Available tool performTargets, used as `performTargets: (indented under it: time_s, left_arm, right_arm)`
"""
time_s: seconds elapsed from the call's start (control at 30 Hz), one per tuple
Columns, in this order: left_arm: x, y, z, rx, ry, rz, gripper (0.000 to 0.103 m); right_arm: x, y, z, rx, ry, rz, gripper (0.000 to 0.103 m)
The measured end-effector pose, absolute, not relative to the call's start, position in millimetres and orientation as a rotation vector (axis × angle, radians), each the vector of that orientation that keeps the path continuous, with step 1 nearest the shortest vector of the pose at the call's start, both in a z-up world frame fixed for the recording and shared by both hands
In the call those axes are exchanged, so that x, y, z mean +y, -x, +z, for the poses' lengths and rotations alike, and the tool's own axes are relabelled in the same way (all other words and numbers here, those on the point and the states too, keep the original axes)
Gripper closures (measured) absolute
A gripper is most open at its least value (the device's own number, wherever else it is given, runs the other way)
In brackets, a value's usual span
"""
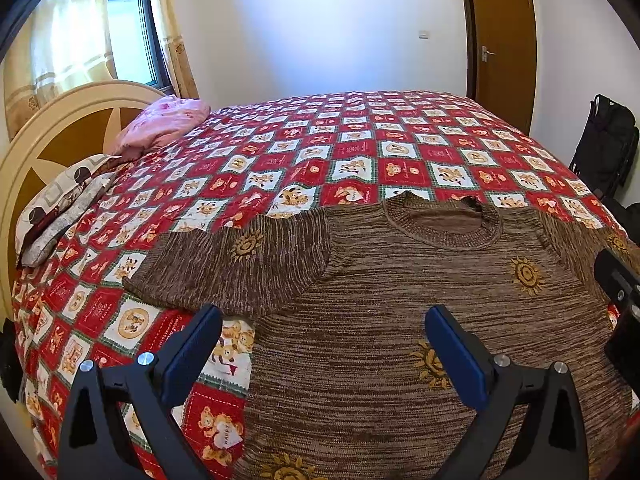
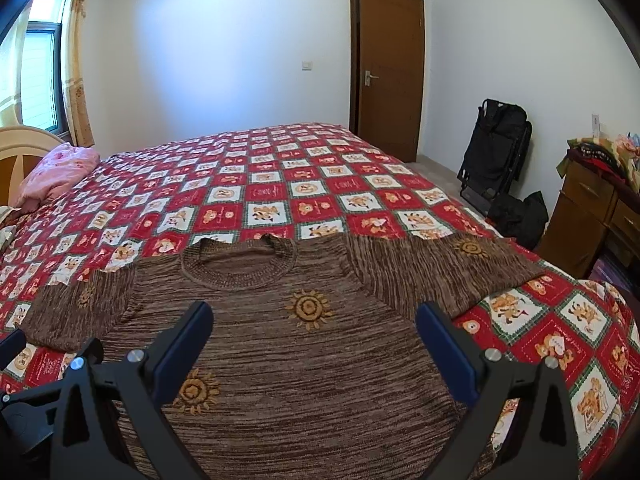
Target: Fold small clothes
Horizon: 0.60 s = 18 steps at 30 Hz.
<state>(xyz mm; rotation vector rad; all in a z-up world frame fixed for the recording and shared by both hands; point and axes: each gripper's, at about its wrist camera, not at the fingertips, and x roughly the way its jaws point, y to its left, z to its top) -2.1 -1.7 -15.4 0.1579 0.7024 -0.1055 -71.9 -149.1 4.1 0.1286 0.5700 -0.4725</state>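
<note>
Left wrist view: sweater (image 1: 400, 320) lies flat beneath both open tools (image 1: 324, 344) (image 2: 314, 340).

My left gripper (image 1: 324, 344) has its jaws wide apart, nothing between them, hovering over the brown sweater (image 1: 380, 320). Sweater lies flat, face up on the bed (image 1: 320, 140), collar away from me, its sleeve (image 1: 240, 264) spread out toward the headboard (image 1: 52, 136). Pink pillow (image 1: 160, 124) sits by the headboard. The right gripper's (image 1: 620, 300) body shows at the frame's right edge; can't tell its jaws.
</note>
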Motion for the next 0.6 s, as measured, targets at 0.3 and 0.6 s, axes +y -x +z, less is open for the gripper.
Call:
performTargets:
  time_s: [0.3,0.6]
  left_arm:
    - [-1.8,1.7,-16.8,0.715,-0.151,-0.109,0.001]
    - [-1.8,1.0,-17.8,0.721,-0.141,-0.110,0.001]
  right_arm:
    - [-147.6,71.6,3.6,0.574,-0.127,-0.469,0.000]
    - [-148.4,70.7,2.0,0.586,-0.137,-0.470,0.000]
